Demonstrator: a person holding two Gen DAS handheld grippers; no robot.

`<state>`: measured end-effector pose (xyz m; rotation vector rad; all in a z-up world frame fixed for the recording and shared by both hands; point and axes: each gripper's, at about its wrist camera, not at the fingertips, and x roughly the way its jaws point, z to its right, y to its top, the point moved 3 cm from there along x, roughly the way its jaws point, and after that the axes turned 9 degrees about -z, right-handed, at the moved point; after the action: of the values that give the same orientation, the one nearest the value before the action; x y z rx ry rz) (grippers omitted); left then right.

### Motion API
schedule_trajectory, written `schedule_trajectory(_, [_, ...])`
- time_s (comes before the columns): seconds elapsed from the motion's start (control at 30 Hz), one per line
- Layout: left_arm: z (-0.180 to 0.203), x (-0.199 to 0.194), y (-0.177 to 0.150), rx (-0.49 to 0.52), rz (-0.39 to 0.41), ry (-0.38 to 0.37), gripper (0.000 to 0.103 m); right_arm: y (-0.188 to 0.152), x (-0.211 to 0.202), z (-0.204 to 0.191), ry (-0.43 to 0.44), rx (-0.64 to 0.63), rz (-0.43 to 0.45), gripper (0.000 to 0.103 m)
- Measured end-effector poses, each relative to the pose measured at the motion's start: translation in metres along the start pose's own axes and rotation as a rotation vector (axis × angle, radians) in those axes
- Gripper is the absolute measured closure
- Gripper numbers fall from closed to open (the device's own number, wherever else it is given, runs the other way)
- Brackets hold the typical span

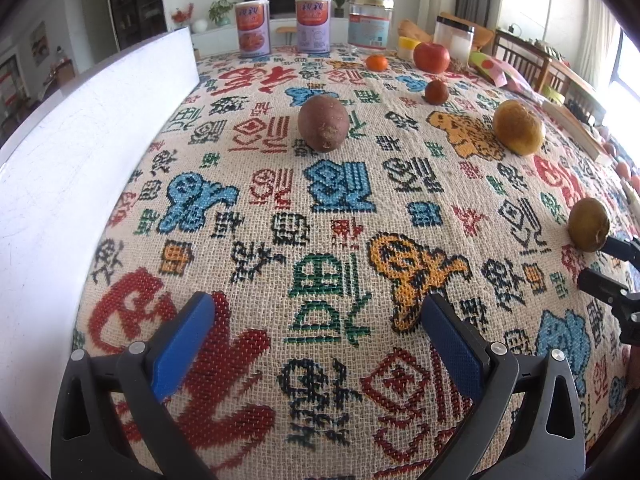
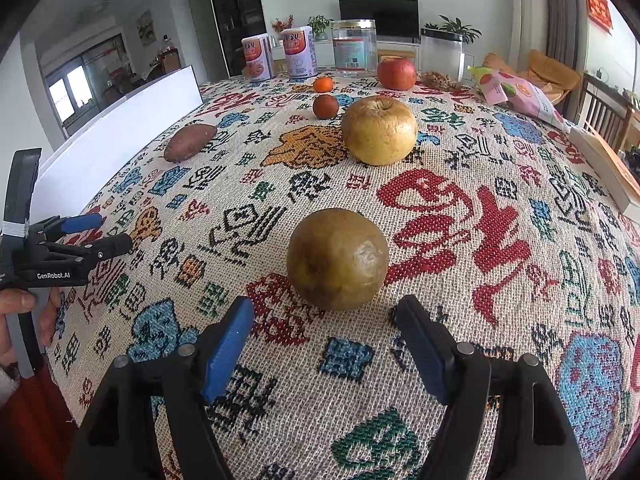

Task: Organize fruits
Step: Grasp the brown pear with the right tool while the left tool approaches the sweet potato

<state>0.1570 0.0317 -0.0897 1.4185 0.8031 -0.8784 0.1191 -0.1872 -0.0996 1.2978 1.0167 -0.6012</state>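
Note:
On the patterned tablecloth (image 2: 480,320) a round brown-green fruit (image 2: 337,258) lies just beyond the tips of my right gripper (image 2: 326,312). That gripper is open, with its blue pads apart and nothing between them. Farther back are a yellow apple-like fruit (image 2: 379,130), a small dark red fruit (image 2: 325,107), a tangerine (image 2: 323,84) and a red apple (image 2: 396,73). A sweet potato (image 1: 323,123) lies mid-table. My left gripper (image 1: 320,308) hovers open over bare cloth and holds nothing. The left wrist view shows the brown fruit (image 1: 589,224) beside the right gripper (image 1: 608,266).
A white board (image 1: 80,160) borders the table's left side. Two cans (image 1: 254,28) and clear jars (image 1: 370,22) stand along the far edge. A snack bag (image 2: 516,92) and a book (image 2: 608,168) lie at the right. A hand (image 2: 20,304) holds the left gripper (image 2: 112,234).

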Motion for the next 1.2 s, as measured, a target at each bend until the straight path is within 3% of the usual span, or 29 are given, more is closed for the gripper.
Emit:
schedule_trajectory(0.1, [-0.001,0.002,0.011,0.002,-0.024,-0.056,0.001,0.000,0.003,-0.008,-0.056,-0.041,-0.017,0.020])
schedule_trajectory(0.17, [0.000,0.004,0.030,-0.011,-0.039,-0.117,0.002,0.000,0.004,-0.006,-0.050,-0.031,-0.020,0.017])
schedule_trajectory(0.23, [0.003,0.006,0.057,-0.026,-0.029,-0.127,0.002,0.000,0.004,-0.003,-0.040,-0.017,-0.020,0.016])
schedule_trajectory(0.4, [0.006,0.035,0.114,-0.030,-0.022,-0.048,0.004,0.001,0.005,-0.004,-0.045,-0.022,-0.024,0.015])
schedule_trajectory(0.47, [0.006,0.047,0.123,-0.034,-0.039,-0.034,0.012,0.001,0.005,-0.005,-0.043,-0.021,-0.023,0.015])
schedule_trajectory(0.53, [0.008,0.057,0.126,-0.021,-0.065,-0.030,0.038,0.001,0.005,-0.004,-0.043,-0.021,-0.023,0.015])
schedule_trajectory(0.57, [0.008,0.059,0.126,-0.014,-0.072,-0.023,0.046,0.001,0.005,-0.004,-0.042,-0.020,-0.023,0.015])
schedule_trajectory(0.6, [0.008,0.057,0.125,-0.007,-0.049,0.003,0.058,0.001,0.005,-0.005,-0.041,-0.020,-0.023,0.015])
schedule_trajectory(0.63, [0.008,0.054,0.122,-0.006,-0.036,0.004,0.062,0.001,0.005,-0.004,-0.040,-0.020,-0.023,0.015])
schedule_trajectory(0.7, [0.004,0.048,0.113,-0.037,-0.038,-0.045,0.062,0.001,0.005,-0.004,-0.037,-0.018,-0.023,0.014])
schedule_trajectory(0.9, [0.018,0.008,0.054,-0.036,-0.046,-0.097,0.062,0.001,0.005,-0.004,-0.036,-0.018,-0.023,0.014])
schedule_trajectory(1.1, [0.032,-0.014,0.002,-0.038,-0.041,-0.110,0.059,0.001,0.005,-0.004,-0.040,-0.020,-0.024,0.014])
schedule_trajectory(1.17, [0.032,-0.016,-0.002,-0.020,-0.012,-0.063,0.035,0.001,0.005,-0.004,-0.041,-0.020,-0.025,0.014])
schedule_trajectory(1.2, [0.031,-0.015,-0.003,-0.018,-0.008,-0.044,0.015,0.001,0.005,-0.004,-0.041,-0.020,-0.025,0.014])
